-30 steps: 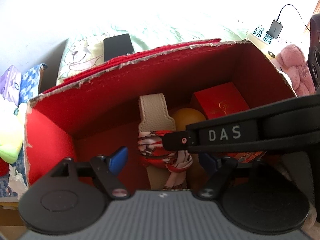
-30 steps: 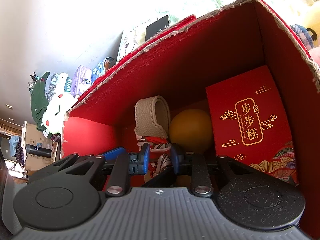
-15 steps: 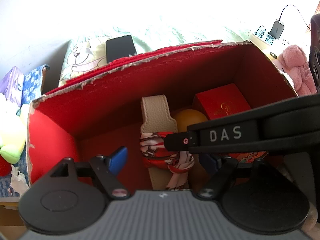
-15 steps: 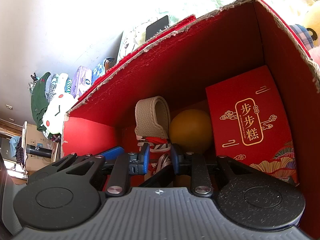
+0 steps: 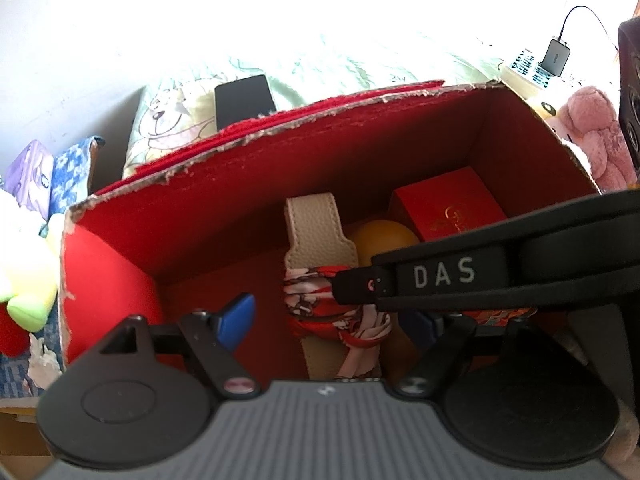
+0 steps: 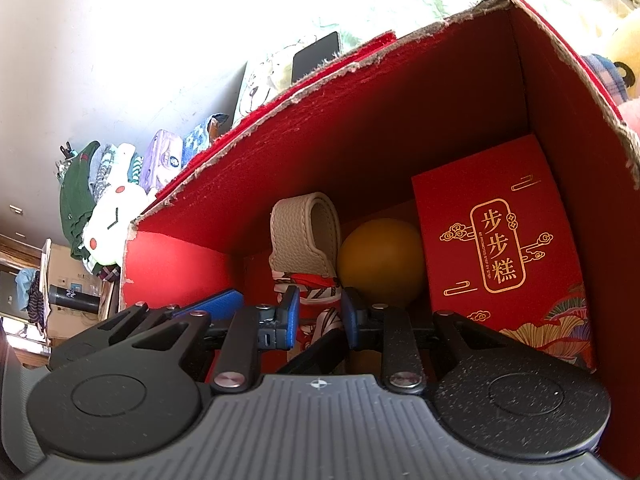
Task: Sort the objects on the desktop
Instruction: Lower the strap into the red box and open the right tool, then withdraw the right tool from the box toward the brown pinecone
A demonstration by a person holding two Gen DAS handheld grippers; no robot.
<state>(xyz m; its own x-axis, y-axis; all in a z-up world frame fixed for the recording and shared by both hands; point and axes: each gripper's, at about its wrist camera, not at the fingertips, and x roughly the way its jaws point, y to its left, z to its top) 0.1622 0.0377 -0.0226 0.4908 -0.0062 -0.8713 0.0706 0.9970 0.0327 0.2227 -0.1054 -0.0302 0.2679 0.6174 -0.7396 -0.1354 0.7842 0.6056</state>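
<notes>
While the sorting goes on: both grippers hang over the red box (image 5: 320,168).
Right gripper (image 6: 319,314): pinching the scarf-wrapped strap (image 6: 304,240), apparently to place it.
Left gripper (image 5: 332,316): spread, empty.
Neighbours: orange ball (image 6: 380,260), gift carton (image 6: 500,248).

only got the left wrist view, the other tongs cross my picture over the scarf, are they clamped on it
observer: the right tongs stand nearly closed, one jaw on each side of the scarf; whether they pinch it i cannot tell
operator: is the beige strap flat at its far end
observer: no, the strap folds over into a loop there
operator: what's on the small red box
observer: the small red box shows gold characters in a frame, with flowers along the bottom
</notes>
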